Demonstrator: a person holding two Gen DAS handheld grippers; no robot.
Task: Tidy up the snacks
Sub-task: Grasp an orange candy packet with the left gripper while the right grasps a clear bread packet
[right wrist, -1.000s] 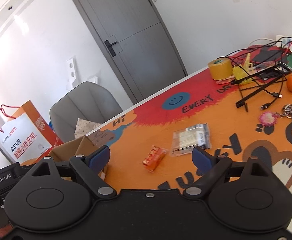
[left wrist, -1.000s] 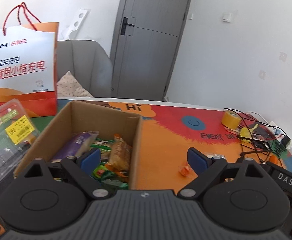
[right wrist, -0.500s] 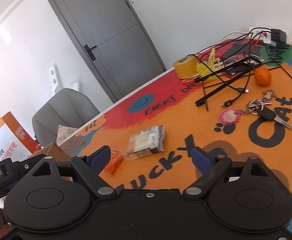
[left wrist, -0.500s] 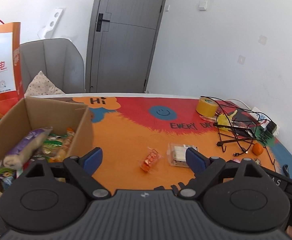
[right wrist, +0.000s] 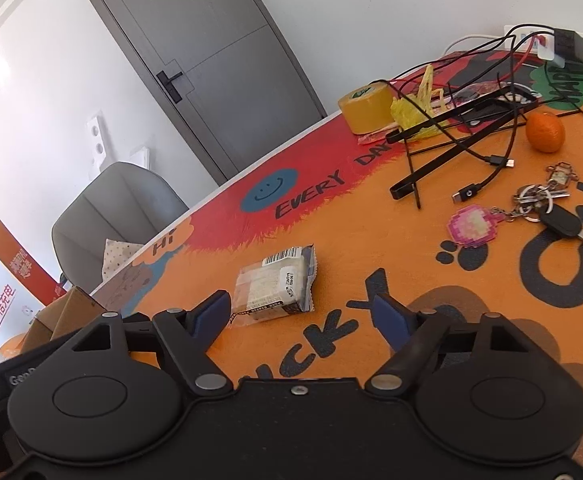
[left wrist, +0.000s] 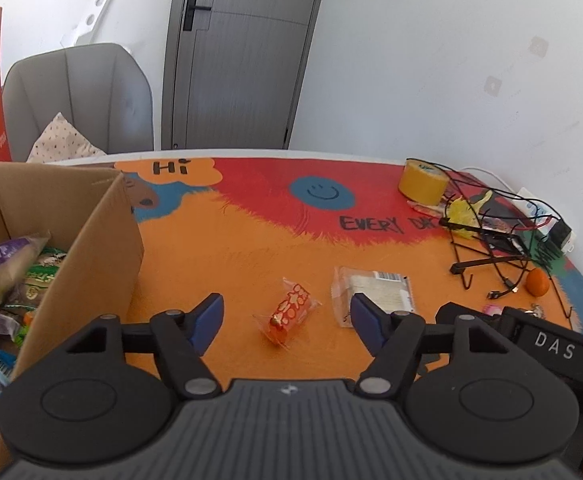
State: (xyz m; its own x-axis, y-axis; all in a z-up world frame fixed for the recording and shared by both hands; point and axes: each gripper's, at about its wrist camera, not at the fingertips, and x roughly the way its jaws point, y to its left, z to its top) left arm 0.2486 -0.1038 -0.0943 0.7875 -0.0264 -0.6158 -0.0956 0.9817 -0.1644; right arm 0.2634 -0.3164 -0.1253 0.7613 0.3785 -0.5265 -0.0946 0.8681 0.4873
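A small orange snack packet (left wrist: 289, 311) lies on the orange mat, right in front of my open left gripper (left wrist: 287, 322), between its blue pads. A clear-wrapped white snack (left wrist: 373, 293) lies just right of it; in the right wrist view it (right wrist: 275, 283) sits ahead and left of my open, empty right gripper (right wrist: 303, 316). A cardboard box (left wrist: 91, 240) holding several snacks stands at the left.
A yellow tape roll (left wrist: 422, 181), a black wire stand with cables (left wrist: 487, 240), a tangerine (right wrist: 544, 132), keys with a pink charm (right wrist: 531, 208) and a power strip (right wrist: 563, 46) lie to the right. A grey chair (left wrist: 79, 96) and an orange bag (right wrist: 3, 292) stand behind the table.
Both grippers swung right, away from the box. The left one now faces the orange packet; the right one came closer to the clear-wrapped snack. Both stay open.
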